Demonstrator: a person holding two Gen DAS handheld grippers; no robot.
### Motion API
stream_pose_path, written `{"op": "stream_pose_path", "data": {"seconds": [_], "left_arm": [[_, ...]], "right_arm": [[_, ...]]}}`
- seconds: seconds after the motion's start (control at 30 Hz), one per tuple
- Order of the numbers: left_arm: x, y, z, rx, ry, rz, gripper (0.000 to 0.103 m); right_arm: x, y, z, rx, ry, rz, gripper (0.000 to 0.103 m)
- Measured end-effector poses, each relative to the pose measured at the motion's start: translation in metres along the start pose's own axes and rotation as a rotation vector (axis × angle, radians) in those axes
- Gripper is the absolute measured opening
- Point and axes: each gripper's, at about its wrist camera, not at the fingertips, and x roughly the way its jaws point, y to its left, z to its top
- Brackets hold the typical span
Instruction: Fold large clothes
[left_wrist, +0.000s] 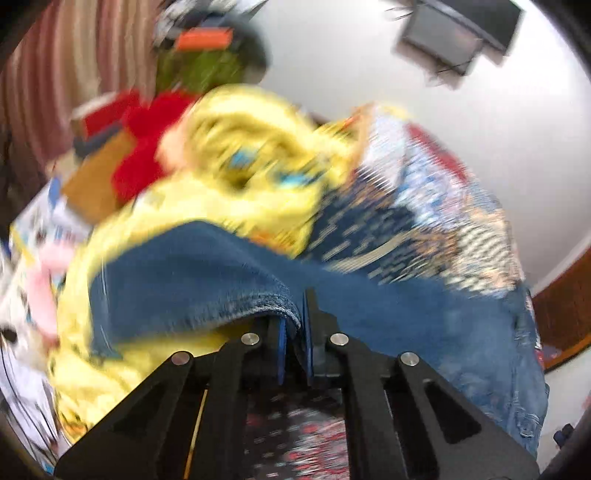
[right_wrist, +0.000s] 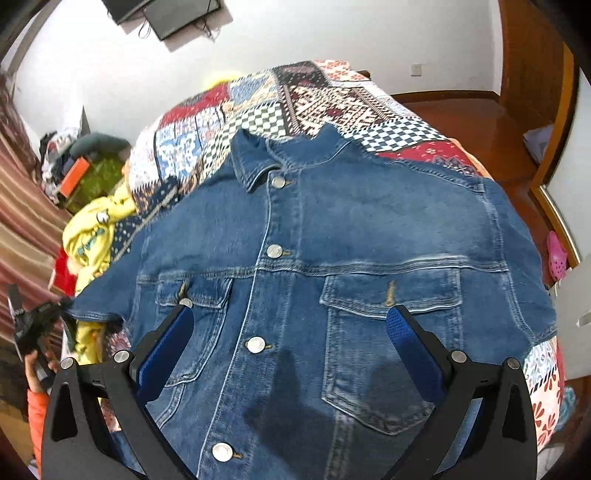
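Denim jacket (right_wrist: 332, 258) flat on patchwork bedspread (right_wrist: 295, 99) | left claw (left_wrist: 295, 332) pinching sleeve cuff | right claw (right_wrist: 291, 332) spread

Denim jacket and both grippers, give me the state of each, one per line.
denim jacket: spread front up on the patchwork quilt, buttoned, one edge lifted.
left gripper: shut on the jacket's hem.
right gripper: open above the jacket, holding nothing.

Legible text: none; print on the yellow garment (right_wrist: 88, 236) too small and blurred to read; left wrist view motion-blurred throughout; no labels, brands or numbers discernible.
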Motion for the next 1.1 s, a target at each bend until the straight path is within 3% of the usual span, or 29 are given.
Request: {"op": "stream_pose_path", "data": {"seconds": [0.07, 0.13, 0.3, 0.43, 0.57, 0.7, 0.87, 0.97, 1.1], "left_arm": [[-0.013, -0.030, 0.012, 0.068, -0.046, -0.031, 0.006], [-0.027, -0.076, 0.016, 0.161, -0.076, -0.116, 0.006], [-0.034, -0.172, -0.020, 0.343, -0.010, -0.286, 0.006], [-0.018, -0.243, -0.080, 0.482, 0.131, -0.395, 0.005], [0.014, -0.287, -0.140, 0.597, 0.295, -0.368, 0.005], [0.032, -0.293, -0.180, 0.640, 0.392, -0.297, 0.009], [0.026, -0.268, -0.177, 0.529, 0.470, -0.383, 0.038], [0.003, -0.241, -0.163, 0.456, 0.449, -0.425, 0.049], [-0.013, -0.200, -0.130, 0.363, 0.379, -0.423, 0.066]], "right_arm": [[-0.005, -0.006, -0.001, 0.003, -0.008, 0.005, 0.103], [-0.010, -0.012, -0.003, -0.003, -0.014, -0.008, 0.103], [-0.022, -0.031, -0.017, -0.008, -0.033, -0.030, 0.103], [-0.030, -0.046, -0.025, -0.020, -0.032, -0.059, 0.103], [-0.043, -0.067, -0.028, -0.001, -0.032, -0.061, 0.103], [-0.060, -0.083, -0.032, 0.004, -0.060, -0.111, 0.103], [-0.061, -0.097, -0.038, 0.022, -0.041, -0.148, 0.103], [-0.054, -0.099, -0.040, 0.050, -0.028, -0.136, 0.103], [-0.048, -0.088, -0.036, 0.052, -0.028, -0.114, 0.103]]}}
